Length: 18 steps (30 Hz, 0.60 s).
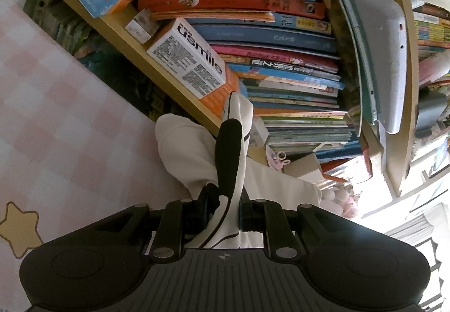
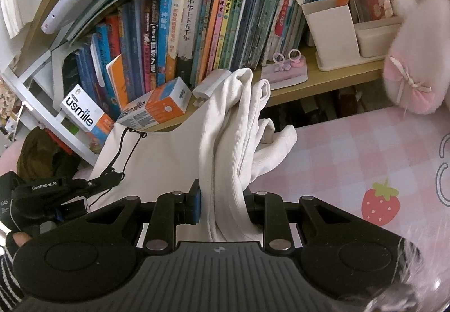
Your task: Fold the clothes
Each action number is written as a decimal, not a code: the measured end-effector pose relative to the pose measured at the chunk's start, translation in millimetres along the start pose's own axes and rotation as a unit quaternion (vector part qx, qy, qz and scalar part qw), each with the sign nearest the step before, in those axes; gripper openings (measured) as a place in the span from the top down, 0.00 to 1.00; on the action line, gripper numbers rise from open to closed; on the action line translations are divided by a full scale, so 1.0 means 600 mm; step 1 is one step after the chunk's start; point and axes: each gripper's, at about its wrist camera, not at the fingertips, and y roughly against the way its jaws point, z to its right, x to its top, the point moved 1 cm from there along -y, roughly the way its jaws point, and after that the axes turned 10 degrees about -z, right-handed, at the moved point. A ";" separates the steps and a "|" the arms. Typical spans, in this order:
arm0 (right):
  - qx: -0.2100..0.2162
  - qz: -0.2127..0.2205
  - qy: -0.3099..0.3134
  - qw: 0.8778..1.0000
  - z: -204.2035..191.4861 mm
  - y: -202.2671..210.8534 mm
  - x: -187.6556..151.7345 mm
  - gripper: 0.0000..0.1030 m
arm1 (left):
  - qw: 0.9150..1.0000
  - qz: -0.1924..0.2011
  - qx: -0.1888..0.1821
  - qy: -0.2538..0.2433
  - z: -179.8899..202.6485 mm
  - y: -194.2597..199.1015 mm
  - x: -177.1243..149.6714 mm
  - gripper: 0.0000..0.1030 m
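Two claws pinching white garment (image 2: 225,160), strawberry print (image 2: 381,203) right view only

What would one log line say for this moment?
left gripper: shut on white garment | right gripper: shut on it | over pink bedsheet

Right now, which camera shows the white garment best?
The right wrist view: the white garment shows its ribbed folds and wide panel. The left wrist view catches only a bunched part with black trim.
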 end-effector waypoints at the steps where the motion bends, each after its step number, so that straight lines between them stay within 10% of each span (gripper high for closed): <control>1: -0.001 0.000 0.000 1.000 0.001 -0.002 0.001 0.78 | 1.000 0.000 -0.001 0.001 -0.003 -0.002 0.001 0.84; 18: 0.003 -0.006 -0.078 0.997 0.055 -0.045 -0.014 0.66 | 1.000 0.004 0.019 0.022 -0.043 -0.016 -0.004 0.75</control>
